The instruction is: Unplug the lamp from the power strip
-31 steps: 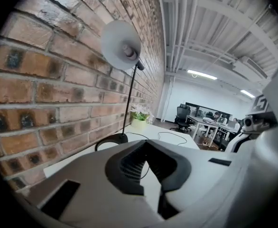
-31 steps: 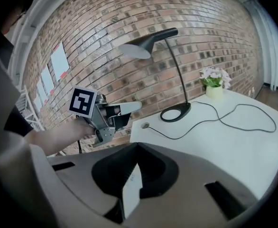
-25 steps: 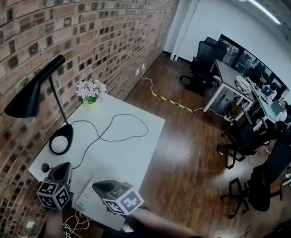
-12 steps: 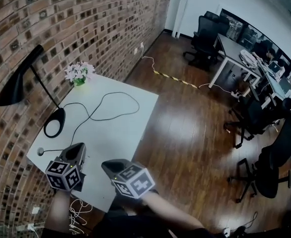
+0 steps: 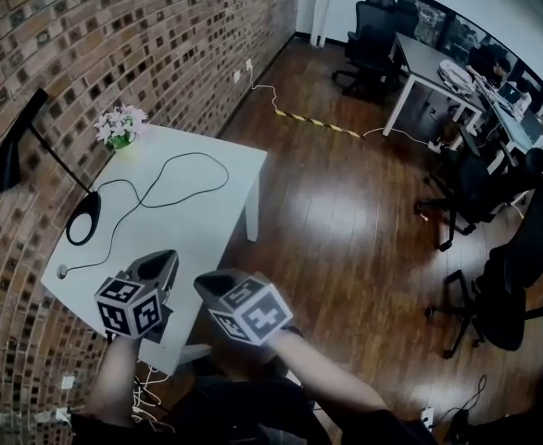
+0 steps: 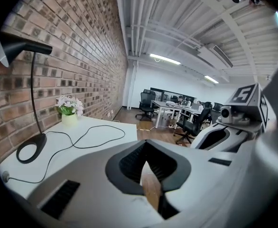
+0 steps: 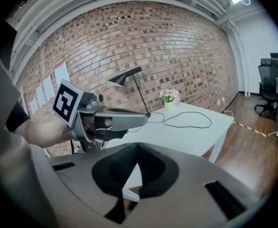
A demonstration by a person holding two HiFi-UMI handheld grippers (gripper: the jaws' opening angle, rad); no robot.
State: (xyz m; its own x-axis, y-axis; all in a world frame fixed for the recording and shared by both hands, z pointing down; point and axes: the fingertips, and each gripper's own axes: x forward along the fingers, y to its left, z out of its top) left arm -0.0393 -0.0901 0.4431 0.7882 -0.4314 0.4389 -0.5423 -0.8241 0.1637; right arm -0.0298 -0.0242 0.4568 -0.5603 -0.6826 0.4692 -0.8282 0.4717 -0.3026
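Note:
The black lamp point(image 5: 12, 160) stands at the far left of the white table point(image 5: 211, 221), against the brick wall; it also shows as the lamp point(image 6: 32, 80) and the lamp point(image 7: 129, 77). Its black cord point(image 5: 174, 179) loops over the tabletop and ends at a small round piece point(image 5: 61, 271) near the table's left edge. No power strip shows in any view. My left gripper point(image 5: 165, 262) hovers at the table's near end; its jaws have just closed a little further, with nothing between them. My right gripper point(image 5: 207, 284) hangs beside it, shut and empty.
A pot of pale flowers point(image 5: 117, 126) sits at the table's far corner. White cables point(image 5: 146, 387) hang under the near end. Wooden floor point(image 5: 346, 230) spreads to the right, with office chairs point(image 5: 508, 286) and desks point(image 5: 438, 68) beyond. A taped cable point(image 5: 313, 120) crosses the floor.
Both grippers and the head view have drawn back from the table's near end. The lamp and table now sit farther left and look smaller. A white object near the grippers is no longer seen.

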